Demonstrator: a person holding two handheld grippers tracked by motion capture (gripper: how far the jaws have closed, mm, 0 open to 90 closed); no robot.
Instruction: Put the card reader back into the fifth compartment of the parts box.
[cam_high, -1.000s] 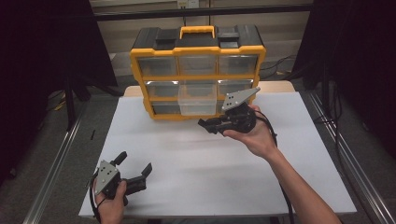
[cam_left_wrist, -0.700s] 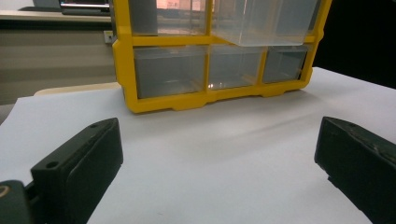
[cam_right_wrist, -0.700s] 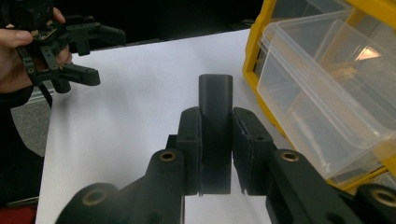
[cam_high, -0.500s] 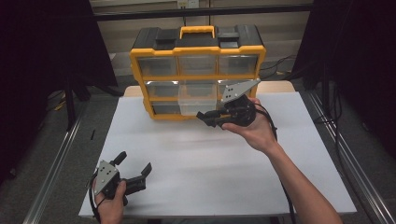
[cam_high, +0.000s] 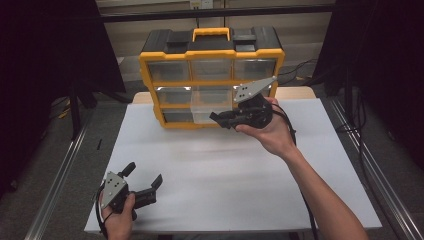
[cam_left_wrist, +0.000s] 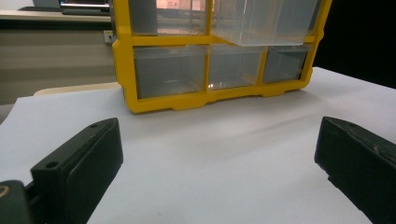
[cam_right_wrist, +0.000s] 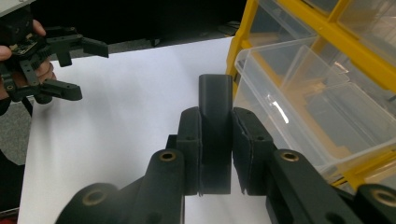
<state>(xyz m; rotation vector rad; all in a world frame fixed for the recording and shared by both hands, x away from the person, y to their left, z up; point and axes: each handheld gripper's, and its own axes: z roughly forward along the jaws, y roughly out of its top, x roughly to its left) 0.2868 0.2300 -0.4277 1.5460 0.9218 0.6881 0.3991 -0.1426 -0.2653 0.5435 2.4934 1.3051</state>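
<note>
my right gripper (cam_right_wrist: 215, 140) is clamped on a dark block (cam_right_wrist: 215, 116), its long axis running out along the jaws, tip aimed at the pulled-out clear drawer (cam_right_wrist: 299, 98) of the yellow organizer (cam_high: 210, 75). my left gripper (cam_high: 142, 192) rests spread wide, holding nothing, near the table's (cam_high: 225, 165) front edge, bare white surface between.

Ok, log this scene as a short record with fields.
Table: white
Organizer: yellow frame, clear drawers, black top, at the table's far edge
Open drawer: middle row, centre, pulled out, looks empty
Right gripper: raised beside the open drawer, shut on a black block
Black block: upright between the jaws
Left gripper: open, nothing between the jaws, at the near left corner
</note>
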